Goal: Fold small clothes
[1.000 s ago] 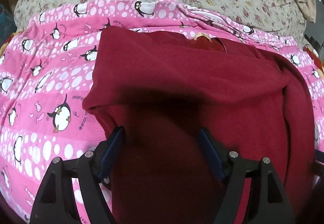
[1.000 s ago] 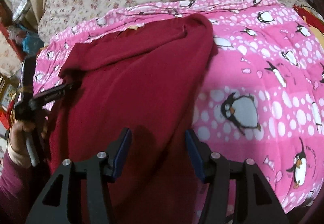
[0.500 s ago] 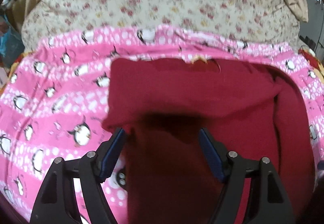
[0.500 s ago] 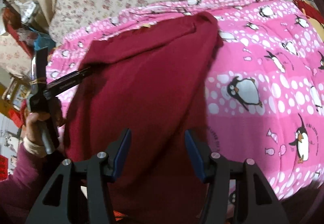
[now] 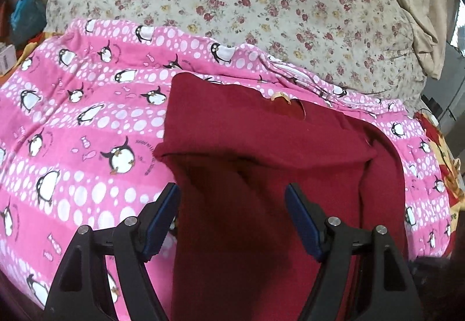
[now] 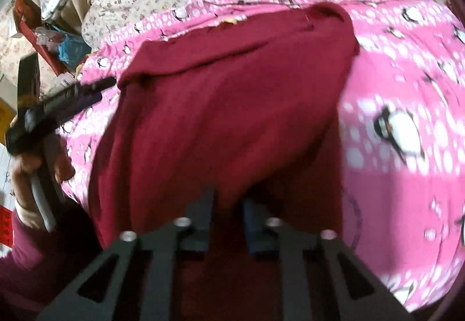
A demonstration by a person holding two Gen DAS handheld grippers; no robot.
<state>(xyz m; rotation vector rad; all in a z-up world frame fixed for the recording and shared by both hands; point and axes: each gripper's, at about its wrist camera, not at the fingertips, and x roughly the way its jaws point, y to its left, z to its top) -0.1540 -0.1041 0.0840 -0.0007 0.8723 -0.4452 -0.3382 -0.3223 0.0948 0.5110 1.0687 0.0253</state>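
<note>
The bed carries a floral cover at the far side and, nearer, a pink penguin blanket that serves as the folding surface. On the blanket lies the garment, a dark red knit top, spread flat with its neck opening and label toward the far edge. It covers the middle of the blanket and runs down under both tools toward the person.

As for progress, one fold seems to be in. The left side of the garment has been turned inward, leaving a straight folded edge down the left and a layered flap across the upper chest. On the right a long strip, probably the sleeve, lies along the body's edge and curves down beside it; I cannot tell if it has been tucked in. The lower part hangs off toward the person and has not yet been brought up, so the bottom-to-top fold looks undone. I would call it roughly halfway at most.

The left tool is spread wide and holds nothing; it hovers over the lower left part of the garment. In the right view it shows at the garment's left edge, held by the left hand.

The right tool is nearly closed, with only a narrow gap left, low over the garment's near part. The view is blurred, so I cannot tell whether cloth is pinched between the jaws.
</note>
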